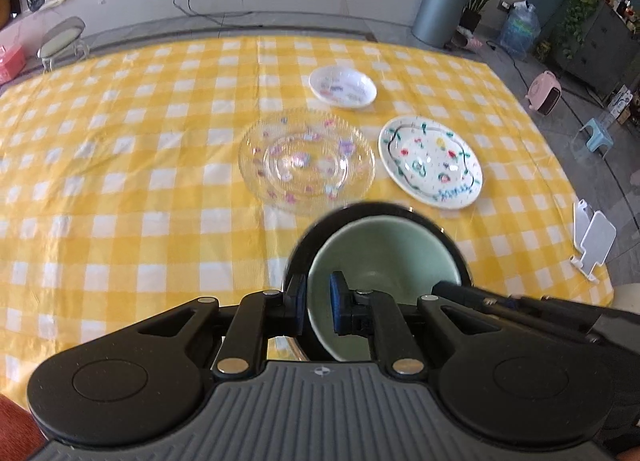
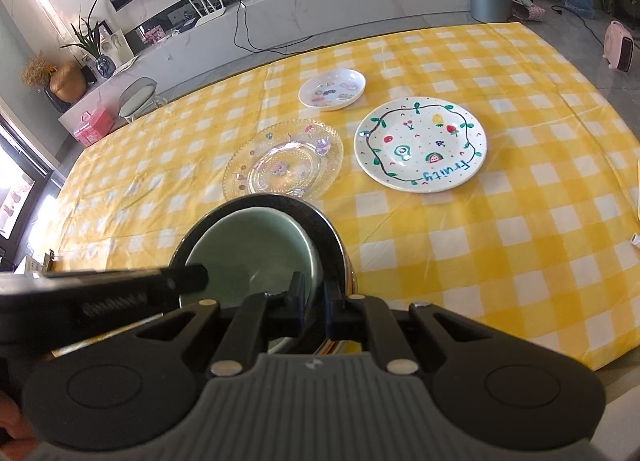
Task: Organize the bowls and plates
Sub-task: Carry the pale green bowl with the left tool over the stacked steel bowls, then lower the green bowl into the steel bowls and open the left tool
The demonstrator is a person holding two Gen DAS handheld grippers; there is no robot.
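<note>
A pale green bowl (image 1: 384,253) (image 2: 248,245) sits tilted inside a larger black bowl (image 1: 400,211) (image 2: 324,221) near the table's front edge. My left gripper (image 1: 318,303) is shut on the green bowl's near rim. My right gripper (image 2: 315,301) is shut on the black bowl's rim on the other side, and its finger also enters the left wrist view from the right. Beyond the bowls lie a clear glass plate (image 1: 306,159) (image 2: 284,165), a white "fruity" plate (image 1: 430,161) (image 2: 420,143) and a small white dish (image 1: 342,85) (image 2: 332,89).
A yellow checked cloth (image 1: 140,181) covers the table. A white stand (image 1: 592,241) sits at its right edge. Past the far edge are a grey bin (image 1: 438,9), a round stool (image 1: 60,41), a pink heater (image 1: 544,95) and a long low counter.
</note>
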